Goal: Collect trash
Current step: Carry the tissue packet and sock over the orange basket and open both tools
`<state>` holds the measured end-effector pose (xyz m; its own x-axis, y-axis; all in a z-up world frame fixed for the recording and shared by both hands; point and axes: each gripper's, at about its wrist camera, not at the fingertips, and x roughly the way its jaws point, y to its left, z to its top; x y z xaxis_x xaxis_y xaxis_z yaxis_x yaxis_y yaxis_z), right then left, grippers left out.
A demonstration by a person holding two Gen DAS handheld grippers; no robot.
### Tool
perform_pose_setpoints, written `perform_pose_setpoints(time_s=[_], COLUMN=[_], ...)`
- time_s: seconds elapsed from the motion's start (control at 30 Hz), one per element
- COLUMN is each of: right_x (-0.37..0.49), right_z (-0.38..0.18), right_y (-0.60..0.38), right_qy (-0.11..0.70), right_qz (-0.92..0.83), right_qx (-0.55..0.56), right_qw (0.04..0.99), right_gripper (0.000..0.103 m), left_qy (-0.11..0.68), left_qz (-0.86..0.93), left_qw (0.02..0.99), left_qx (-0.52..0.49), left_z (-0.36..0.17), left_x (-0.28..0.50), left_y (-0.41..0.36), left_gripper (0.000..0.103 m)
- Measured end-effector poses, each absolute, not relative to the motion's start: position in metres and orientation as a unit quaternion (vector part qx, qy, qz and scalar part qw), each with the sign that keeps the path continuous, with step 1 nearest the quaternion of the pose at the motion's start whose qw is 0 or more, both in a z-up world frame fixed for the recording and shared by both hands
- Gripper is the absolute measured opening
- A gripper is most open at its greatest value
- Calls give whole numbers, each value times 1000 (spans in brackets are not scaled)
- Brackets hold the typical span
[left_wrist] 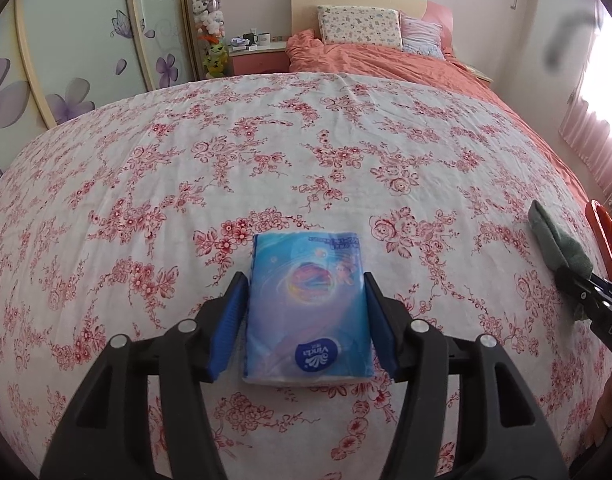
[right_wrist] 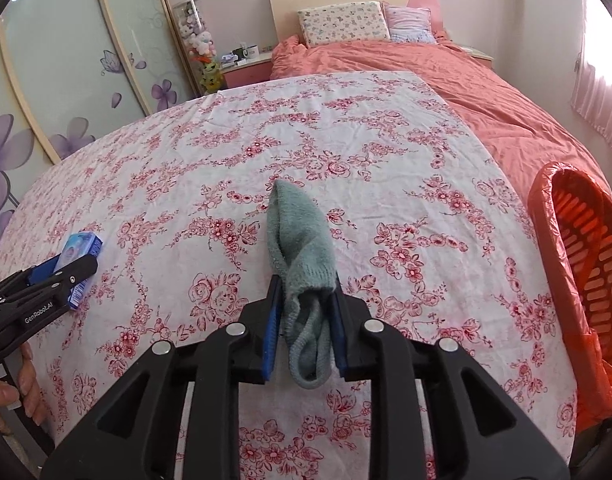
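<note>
Sock (right_wrist: pixel 301 248) cuff between right gripper (right_wrist: pixel 306 292) jaws, contact perhaps loose, unclear.

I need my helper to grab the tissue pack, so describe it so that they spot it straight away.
Look at the flowered sheet spread over the near part of the bed. The tissue pack lies flat on it, between the fingers of the left hand-held gripper. It is glossy blue plastic, unlike the grey-green sock nearby.

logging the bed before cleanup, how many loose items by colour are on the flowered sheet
Blue: 1, the blue plastic-wrapped tissue pack, between the left gripper's fingers.
Grey-green: 1, the grey-green knitted sock, between the right gripper's fingers.
Total: 2, on the flowered sheet.
</note>
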<state>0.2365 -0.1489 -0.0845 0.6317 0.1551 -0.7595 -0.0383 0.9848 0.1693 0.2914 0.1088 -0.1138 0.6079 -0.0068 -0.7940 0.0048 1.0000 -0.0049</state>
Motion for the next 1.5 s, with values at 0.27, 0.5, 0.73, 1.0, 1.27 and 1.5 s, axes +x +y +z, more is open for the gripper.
perform_pose_setpoints(time_s=[0.27,0.5,0.73,1.0,1.27,1.5], right_x=[235,228,203,175,155,143], right_z=[-83,-74,-36,2,17,14], right_y=[-145,-162,-182,-213,-252,-289], right_qy=[426,419,372,321,295,286], right_qz=[53,55,52,26,-13,-47], right_qx=[55,99,114,121,127,143], right_qw=[902,901,920,939,947,946], right_gripper=[21,11,11,11,11,11], left_qy=[443,432,400,353,327,314], left_qz=[-6,1,-11,-68,-137,-198], left_qw=[897,902,917,933,935,927], left_qx=[8,-5,-9,11,36,58], left_z=[-114,-110,-80,-27,2,11], left_x=[280,279,262,242,228,217], left_y=[107,110,94,36,-38,-106], left_gripper=[55,50,50,50,50,50])
